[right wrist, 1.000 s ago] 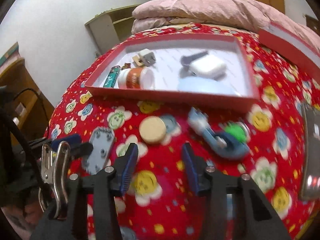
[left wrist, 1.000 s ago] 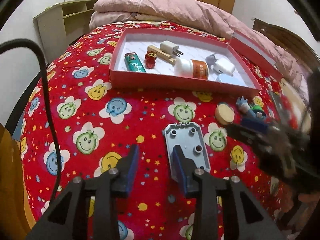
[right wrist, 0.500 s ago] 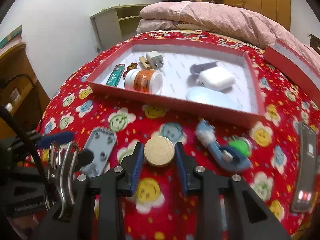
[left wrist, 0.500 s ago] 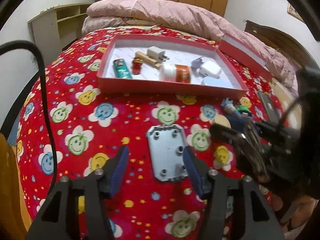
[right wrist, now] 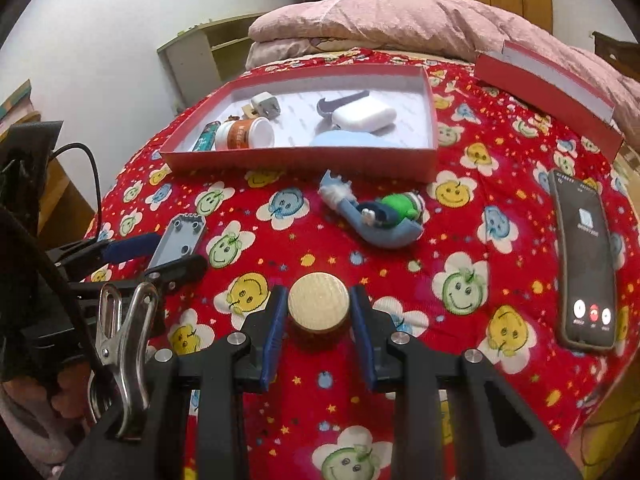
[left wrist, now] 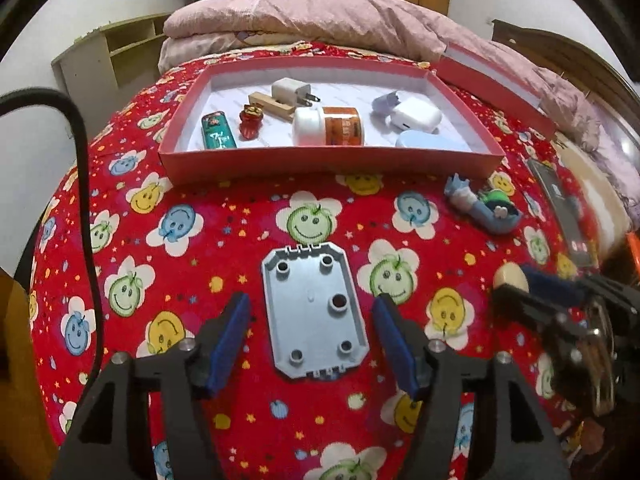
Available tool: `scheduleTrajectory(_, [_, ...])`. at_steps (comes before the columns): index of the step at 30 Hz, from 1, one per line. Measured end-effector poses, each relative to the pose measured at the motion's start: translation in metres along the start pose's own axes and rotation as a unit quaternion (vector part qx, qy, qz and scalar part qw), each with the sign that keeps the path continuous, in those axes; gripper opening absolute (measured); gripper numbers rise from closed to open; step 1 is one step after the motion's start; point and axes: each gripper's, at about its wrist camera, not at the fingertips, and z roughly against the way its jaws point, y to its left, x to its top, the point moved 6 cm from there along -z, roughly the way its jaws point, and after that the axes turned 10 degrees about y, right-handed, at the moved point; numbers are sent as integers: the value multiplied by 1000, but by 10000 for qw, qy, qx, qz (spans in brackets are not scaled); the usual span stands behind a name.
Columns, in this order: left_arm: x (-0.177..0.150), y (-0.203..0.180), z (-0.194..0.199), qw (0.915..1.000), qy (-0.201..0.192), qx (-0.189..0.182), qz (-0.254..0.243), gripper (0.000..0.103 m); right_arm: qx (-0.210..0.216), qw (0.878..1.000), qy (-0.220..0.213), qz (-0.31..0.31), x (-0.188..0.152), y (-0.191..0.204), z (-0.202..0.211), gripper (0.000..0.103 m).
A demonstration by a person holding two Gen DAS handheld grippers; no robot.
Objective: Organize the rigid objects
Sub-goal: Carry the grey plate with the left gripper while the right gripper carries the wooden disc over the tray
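While your right tongs (right wrist: 319,330) grip the round wooden knob (right wrist: 318,307) by its sides, pads pressed against it, your left tongs (left wrist: 313,344) stand wide with the grey plastic plate (left wrist: 314,309) lying flat between the blue fingers (left wrist: 228,342), neither pad touching it. Those left jaws have just been opening around the plate. Both things sit over the red bedspread (left wrist: 240,216) with its smiling flowers. You can see the knob at the right edge of the left view too, caught in the other tongs.

Beyond the plate lies the red box (left wrist: 328,159), open, holding a white charger (left wrist: 290,93), a wooden block (left wrist: 269,105), a green lighter (left wrist: 218,133), a small red figure (left wrist: 251,121), an orange-and-white jar (left wrist: 328,126) on its side, a white earbud case (left wrist: 416,115) and a pale blue case (left wrist: 430,141). Just in front of the box's near right corner rests a blue toy (right wrist: 374,210) with a green figure. A phone (right wrist: 586,262) lies to the right, screen lit, and the box lid (right wrist: 548,80) sits near the pink quilt (right wrist: 400,24).
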Motion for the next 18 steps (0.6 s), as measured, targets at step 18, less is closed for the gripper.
scheduleTrajectory(18, [-2, 3, 9, 9997, -45, -246, 70, 47, -20, 10000, 6, -48, -4, -1, -5, 33])
